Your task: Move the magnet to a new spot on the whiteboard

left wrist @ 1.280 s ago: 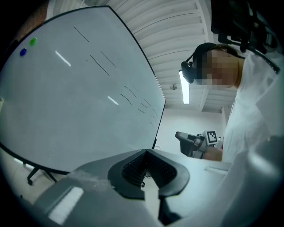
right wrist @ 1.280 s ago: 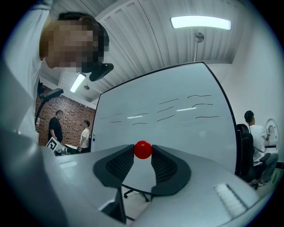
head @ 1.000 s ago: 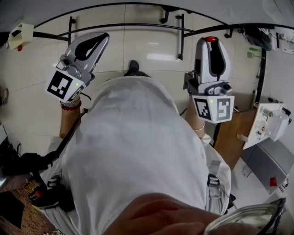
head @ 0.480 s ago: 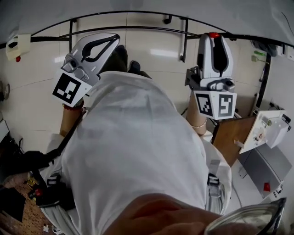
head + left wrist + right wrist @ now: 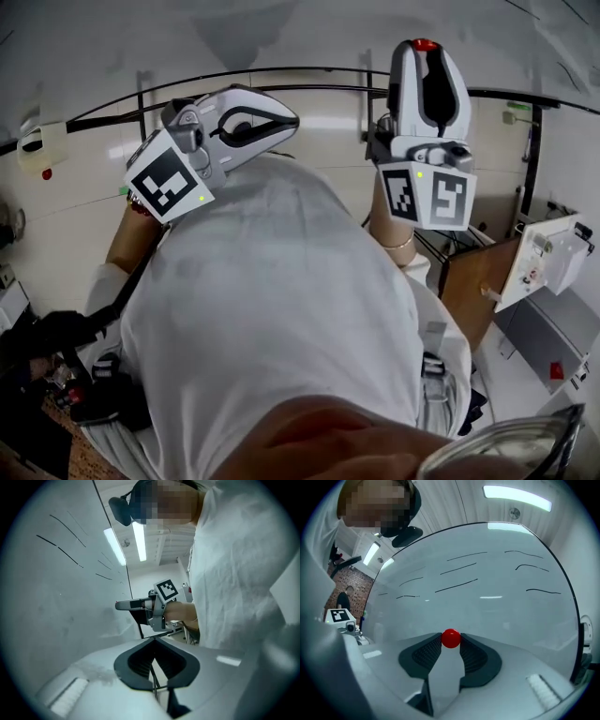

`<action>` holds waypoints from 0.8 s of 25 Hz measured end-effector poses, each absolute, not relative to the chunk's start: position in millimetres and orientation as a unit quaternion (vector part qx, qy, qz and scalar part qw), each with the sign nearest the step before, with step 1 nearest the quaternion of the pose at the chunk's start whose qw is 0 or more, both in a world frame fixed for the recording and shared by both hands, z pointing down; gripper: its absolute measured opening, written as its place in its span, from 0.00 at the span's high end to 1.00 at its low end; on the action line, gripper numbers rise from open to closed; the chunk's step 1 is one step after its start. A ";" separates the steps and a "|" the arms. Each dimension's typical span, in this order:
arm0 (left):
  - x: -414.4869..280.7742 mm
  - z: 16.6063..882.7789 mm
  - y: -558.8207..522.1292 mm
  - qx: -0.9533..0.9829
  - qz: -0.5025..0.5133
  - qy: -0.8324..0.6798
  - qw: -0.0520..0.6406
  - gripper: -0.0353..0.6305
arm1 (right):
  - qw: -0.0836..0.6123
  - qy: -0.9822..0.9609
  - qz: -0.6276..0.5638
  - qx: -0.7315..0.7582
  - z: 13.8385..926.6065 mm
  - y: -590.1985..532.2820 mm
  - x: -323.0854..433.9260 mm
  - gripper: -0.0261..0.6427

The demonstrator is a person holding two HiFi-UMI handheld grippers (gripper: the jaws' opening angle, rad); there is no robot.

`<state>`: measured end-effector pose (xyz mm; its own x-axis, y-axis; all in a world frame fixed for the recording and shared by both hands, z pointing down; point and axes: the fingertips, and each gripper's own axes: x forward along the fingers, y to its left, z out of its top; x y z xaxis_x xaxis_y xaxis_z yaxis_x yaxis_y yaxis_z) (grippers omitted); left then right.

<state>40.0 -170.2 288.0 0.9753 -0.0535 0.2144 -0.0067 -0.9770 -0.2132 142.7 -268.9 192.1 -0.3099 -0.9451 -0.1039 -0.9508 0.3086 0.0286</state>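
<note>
The right gripper (image 5: pixel 451 645) pinches the red magnet (image 5: pixel 451 638) before bare whiteboard (image 5: pixel 497 609) below the pen strokes (image 5: pixel 457 585), dark edge (image 5: pixel 573 616) at far right. The left gripper (image 5: pixel 154 640) has its jaws together, empty.

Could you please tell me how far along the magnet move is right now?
Done: the red magnet is gripped between the fingers of the right gripper. In hand: it is held up before the whiteboard; whether it touches cannot be told. Remaining: set it at a new spot and let go. The left gripper is shut and empty.
</note>
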 end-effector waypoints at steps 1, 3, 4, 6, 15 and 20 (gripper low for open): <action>42.3 287.1 -170.5 -0.988 -0.110 0.003 0.108 0.94 | 0.031 0.803 0.046 -0.593 190.1 -271.5 143.6 0.77; 37.6 291.2 -173.1 -0.987 -0.113 -0.017 0.114 0.94 | 0.024 0.794 0.056 -0.605 190.1 -277.8 136.7 0.77; 32.1 294.2 -175.7 -0.987 -0.111 -0.023 0.117 0.94 | 0.020 0.790 0.061 -0.609 191.1 -281.5 130.0 0.77; 23.8 297.3 -182.5 -0.987 -0.104 -0.030 0.115 0.94 | 0.014 0.784 0.072 -0.617 191.2 -288.3 120.4 0.77; 41.4 287.1 -188.9 -0.990 -0.095 -0.053 0.093 0.94 | 0.022 0.762 0.078 -0.642 183.4 -290.9 144.7 0.77; 50.5 284.9 -187.8 -0.988 -0.090 -0.081 0.095 0.94 | 0.019 0.770 0.087 -0.632 174.4 -290.5 148.7 0.75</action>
<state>50.5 -187.8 284.9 0.9707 0.1424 0.1936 0.1766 -0.9690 -0.1725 148.7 -290.5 174.4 -0.2003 -0.9698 -0.1390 -0.9764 0.1858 0.1102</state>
